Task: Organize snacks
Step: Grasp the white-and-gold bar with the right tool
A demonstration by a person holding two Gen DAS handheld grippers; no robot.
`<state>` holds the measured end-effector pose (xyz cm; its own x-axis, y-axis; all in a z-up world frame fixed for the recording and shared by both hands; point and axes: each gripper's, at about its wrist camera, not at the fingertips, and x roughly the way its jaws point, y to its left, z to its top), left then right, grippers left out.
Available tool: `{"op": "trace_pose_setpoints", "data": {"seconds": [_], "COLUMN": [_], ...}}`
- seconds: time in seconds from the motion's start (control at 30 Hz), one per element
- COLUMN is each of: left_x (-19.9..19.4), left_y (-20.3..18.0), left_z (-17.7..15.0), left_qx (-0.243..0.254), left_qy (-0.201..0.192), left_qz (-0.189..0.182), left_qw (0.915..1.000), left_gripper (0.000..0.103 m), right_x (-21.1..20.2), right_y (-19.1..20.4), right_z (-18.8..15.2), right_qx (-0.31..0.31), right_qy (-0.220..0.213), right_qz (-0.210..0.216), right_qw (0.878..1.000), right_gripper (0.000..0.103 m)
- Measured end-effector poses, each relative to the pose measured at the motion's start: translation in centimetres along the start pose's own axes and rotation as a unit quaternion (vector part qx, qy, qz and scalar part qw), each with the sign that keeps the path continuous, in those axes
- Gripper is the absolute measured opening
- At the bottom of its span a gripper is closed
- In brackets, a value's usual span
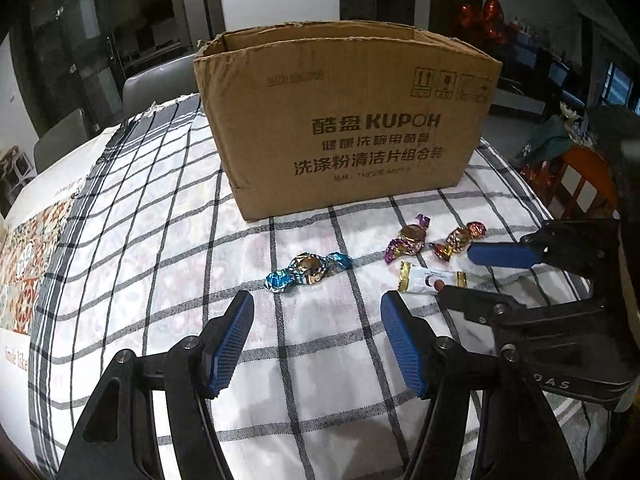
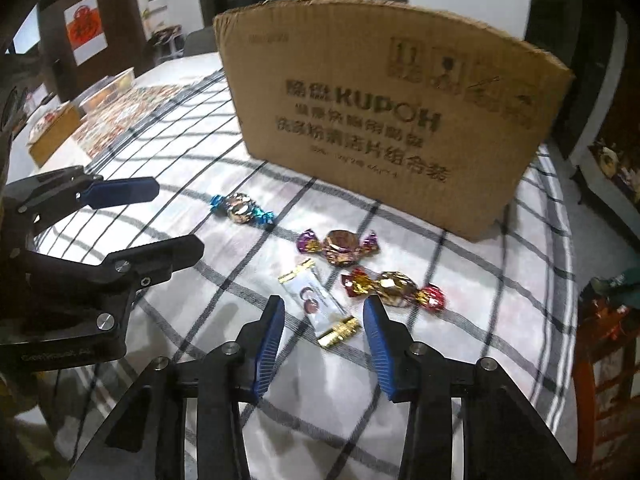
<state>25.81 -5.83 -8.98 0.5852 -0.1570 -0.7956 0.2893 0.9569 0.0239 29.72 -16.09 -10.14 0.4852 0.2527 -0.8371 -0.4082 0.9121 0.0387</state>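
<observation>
An open cardboard box [image 1: 348, 120] stands on the checked cloth; it also shows in the right wrist view [image 2: 384, 112]. In front lie a blue-wrapped candy [image 1: 308, 268] [image 2: 242, 209], a purple-wrapped candy [image 1: 408, 239] [image 2: 340, 247], a red-wrapped candy [image 1: 458, 239] [image 2: 394, 287] and a white-and-gold sachet [image 1: 430, 279] [image 2: 320, 304]. My left gripper [image 1: 317, 306] is open and empty, just short of the blue candy. My right gripper [image 2: 323, 310] is open with its fingertips on either side of the sachet's near end, apart from it.
The checked tablecloth [image 1: 160, 240] covers a round table that drops off at right. A patterned mat [image 1: 28, 248] lies at left. Trays and a small box [image 2: 60, 132] sit at far left. Chairs [image 1: 156, 84] stand behind; a wooden chair [image 1: 584, 184] at right.
</observation>
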Motion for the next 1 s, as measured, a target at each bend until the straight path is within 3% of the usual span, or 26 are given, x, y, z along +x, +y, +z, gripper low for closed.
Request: {"op": "trace_pose_setpoints", "data": {"seconds": [0.23,0.33,0.53,0.57,0.7,1.0], "left_x": [0.7,0.8,1.2,1.3,1.4,0.8], "left_y": [0.5,0.6,0.8,0.8,0.9,2.1], "left_z": [0.2,0.2,0.2,0.2,0.2,0.1], "left_qx": [-0.012,-0.016,-0.019,-0.020,-0.021,-0.030], "left_qy": [0.005,0.005,0.010,0.011,0.012,0.005], "left_qz": [0.001,0.002,0.001,0.000,0.000,-0.019], "left_qw": [0.9999,0.9999,0.9998,0.9997,0.9997,0.9994], "left_gripper": [0.065,0.065,0.065,0.065,0.065,0.065], "right_x": [1.6,2.3,2.9,2.9,2.7,-0.4], "right_y": [0.2,0.1,0.2,0.2,0.7,0.8], "right_z": [0.7,0.7,0.4,0.4,0.2,1.2], "right_qx": [-0.014,-0.018,-0.017,-0.017,-0.027,0.039], "right_qy": [0.006,0.014,0.016,0.016,0.013,-0.034], "right_qz": [0.012,0.018,0.018,0.017,0.011,0.000], "right_qw": [1.000,1.000,1.000,1.000,0.999,0.999], "right_gripper": [0.042,0.033,0.033,0.027,0.022,0.020]}}
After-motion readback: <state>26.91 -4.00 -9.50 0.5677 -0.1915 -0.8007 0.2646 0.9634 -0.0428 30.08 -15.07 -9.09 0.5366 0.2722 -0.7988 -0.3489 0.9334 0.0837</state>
